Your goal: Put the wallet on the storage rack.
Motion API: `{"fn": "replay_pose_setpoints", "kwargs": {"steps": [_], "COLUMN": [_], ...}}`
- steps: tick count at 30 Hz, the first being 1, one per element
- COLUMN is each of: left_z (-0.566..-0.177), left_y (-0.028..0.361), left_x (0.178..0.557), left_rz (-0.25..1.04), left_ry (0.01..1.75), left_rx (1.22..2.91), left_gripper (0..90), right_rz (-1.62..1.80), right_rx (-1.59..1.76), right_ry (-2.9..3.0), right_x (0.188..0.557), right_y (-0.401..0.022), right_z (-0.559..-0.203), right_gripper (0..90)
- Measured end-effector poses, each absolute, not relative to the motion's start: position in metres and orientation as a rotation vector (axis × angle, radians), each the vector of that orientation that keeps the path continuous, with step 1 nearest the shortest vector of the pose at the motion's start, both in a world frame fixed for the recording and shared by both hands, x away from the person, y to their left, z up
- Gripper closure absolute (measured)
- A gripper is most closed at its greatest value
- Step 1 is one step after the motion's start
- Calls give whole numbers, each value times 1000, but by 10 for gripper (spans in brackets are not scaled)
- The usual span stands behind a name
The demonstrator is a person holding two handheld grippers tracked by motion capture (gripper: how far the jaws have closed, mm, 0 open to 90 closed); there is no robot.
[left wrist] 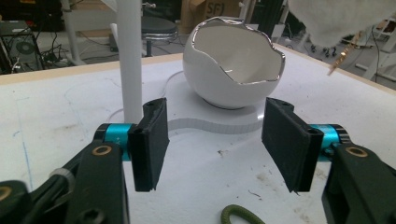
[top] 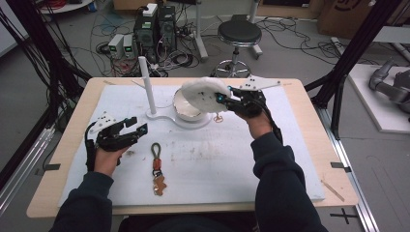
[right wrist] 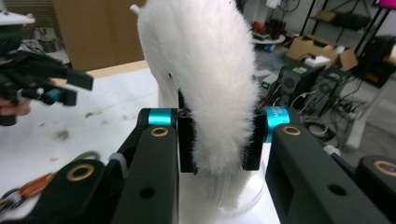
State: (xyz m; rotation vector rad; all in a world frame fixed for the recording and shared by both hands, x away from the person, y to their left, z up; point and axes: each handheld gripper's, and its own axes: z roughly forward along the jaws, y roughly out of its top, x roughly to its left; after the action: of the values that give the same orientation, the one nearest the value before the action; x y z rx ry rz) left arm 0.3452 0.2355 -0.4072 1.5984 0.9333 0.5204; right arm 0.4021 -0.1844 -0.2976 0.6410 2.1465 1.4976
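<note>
My right gripper is shut on a white fluffy pom-pom and holds it in the air over a white egg-shaped bowl. Its pads squeeze the fur from both sides. A small gold clasp dangles below the pom-pom. The bowl has a jagged silver rim and sits on a flat white stand with an upright pole. My left gripper hovers open at the left above the mat, nothing between its jaws.
A keychain with a green cord loop and brown tags lies on the white mat between my hands. The stand's base spreads in front of the bowl. Beyond the table are a stool and computers.
</note>
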Motion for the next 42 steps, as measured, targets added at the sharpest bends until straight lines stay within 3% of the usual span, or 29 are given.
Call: {"fn": "replay_pose_setpoints", "kwargs": {"steps": [6, 22, 28, 42], "left_z": [-407, -409, -409, -410], "left_y": [245, 249, 249, 250], "left_x": [346, 346, 346, 346], "left_rz": [538, 529, 528, 510], "left_ry": [965, 981, 984, 987], "left_rx": [1552, 1562, 1560, 1561], "left_gripper": [224, 229, 233, 234], "right_rz": [1456, 1360, 1337, 935], "right_rx": [617, 596, 583, 409], "right_ry": [2159, 2188, 2172, 2320], "right_x": [421, 467, 471, 468], "right_y": [-164, -126, -124, -112], "right_z": [-282, -277, -275, -293], "right_gripper": [741, 741, 741, 741]}}
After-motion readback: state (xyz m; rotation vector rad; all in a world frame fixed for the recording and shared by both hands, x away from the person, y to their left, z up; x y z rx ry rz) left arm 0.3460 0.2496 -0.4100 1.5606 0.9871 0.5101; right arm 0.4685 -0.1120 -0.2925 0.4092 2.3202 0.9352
